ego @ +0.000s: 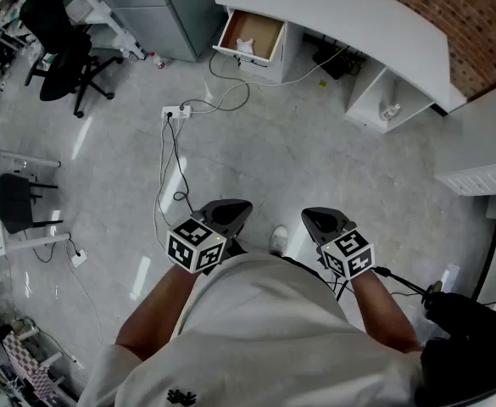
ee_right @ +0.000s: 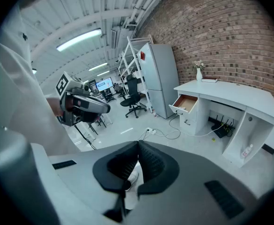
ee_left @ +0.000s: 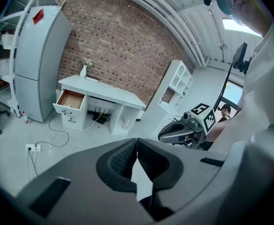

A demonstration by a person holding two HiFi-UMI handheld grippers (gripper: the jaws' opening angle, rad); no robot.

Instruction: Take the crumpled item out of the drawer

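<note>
Approach stage: left gripper (ego: 233,208) and right gripper (ego: 316,218), fingers (ee_left: 120,161) pressed together on nothing, hung far from the open drawer (ego: 249,34); the crumpled item (ego: 245,47) likely needed walking up to first.

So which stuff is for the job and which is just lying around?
For the job: open drawer, white crumpled item inside it, left gripper, right gripper (jaws shut, empty).
Just lying about: office chair, power strip, fridge, bottle in the desk shelf.
</note>
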